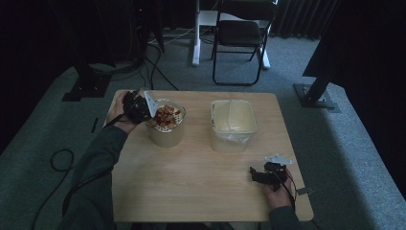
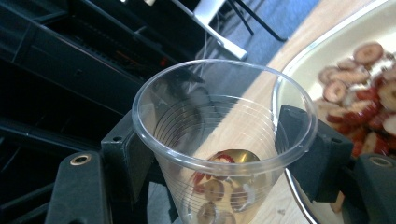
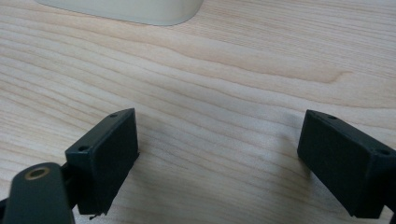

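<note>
Cup, thin plastic, is clamped by the left gripper and may buckle, spilling fruit slices; the right gripper rests with jaws apart.

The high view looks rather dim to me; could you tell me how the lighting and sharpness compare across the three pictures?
High view: dark and underexposed, black background, the table soft in detail. Left gripper view: brighter, the clear plastic cup sharp, with glare on its rim. Right gripper view: evenly lit, wood grain crisp, faint shadows beneath the open jaws.

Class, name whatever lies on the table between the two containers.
Nothing: the high view shows bare wooden table between the sieve bowl of dried fruit and the empty tub.
</note>
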Motion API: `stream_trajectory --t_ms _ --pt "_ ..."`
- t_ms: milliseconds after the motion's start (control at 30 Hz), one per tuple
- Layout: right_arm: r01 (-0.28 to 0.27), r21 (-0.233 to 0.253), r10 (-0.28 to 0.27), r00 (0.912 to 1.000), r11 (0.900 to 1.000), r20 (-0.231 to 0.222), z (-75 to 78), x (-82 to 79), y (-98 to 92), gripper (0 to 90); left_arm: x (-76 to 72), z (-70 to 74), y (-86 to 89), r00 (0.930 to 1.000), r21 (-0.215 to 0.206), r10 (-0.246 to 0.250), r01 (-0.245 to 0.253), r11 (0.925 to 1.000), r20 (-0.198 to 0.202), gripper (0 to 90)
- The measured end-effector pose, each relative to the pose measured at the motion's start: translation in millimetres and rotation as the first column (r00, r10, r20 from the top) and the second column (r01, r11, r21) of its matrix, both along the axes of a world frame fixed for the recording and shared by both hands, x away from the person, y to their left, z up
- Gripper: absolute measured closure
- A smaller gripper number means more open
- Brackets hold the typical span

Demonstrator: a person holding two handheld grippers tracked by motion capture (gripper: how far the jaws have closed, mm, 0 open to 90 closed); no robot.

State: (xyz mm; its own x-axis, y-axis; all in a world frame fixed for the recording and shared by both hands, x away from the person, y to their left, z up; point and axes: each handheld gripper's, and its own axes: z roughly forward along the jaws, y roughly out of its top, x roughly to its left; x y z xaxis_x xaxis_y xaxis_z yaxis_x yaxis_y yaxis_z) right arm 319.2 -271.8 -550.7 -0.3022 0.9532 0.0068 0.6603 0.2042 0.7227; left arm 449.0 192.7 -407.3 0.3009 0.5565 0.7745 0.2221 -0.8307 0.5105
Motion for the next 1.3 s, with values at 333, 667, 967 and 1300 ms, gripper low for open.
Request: stream_trajectory --t_ms 333,667,967,1300 --pt "0.001 0.000 -0.001 1.0000 1.000 0.000 0.0 0.0 0.1 11.9 1.3 -0.4 -7.0 0.9999 0.159 -0.008 0.009 0.9872 -0.010 30.8" --pt "0.001 0.001 -0.001 1.0000 1.000 0.000 0.0 0.0 0.1 11.9 -0.9 -3.7 -18.2 0.9989 0.387 -0.037 0.023 0.9218 0.029 31.9" --pt "0.001 0.001 -0.001 1.0000 1.000 0.000 0.0 0.0 0.1 11.9 -3.3 -0.5 -29.3 0.9960 0.545 -0.072 0.031 0.8379 0.053 32.9" --pt "0.001 0.001 -0.001 1.0000 1.000 0.000 0.0 0.0 0.1 11.9 -5.8 -5.0 -32.2 0.9939 0.606 -0.092 0.037 0.7950 0.061 33.3"
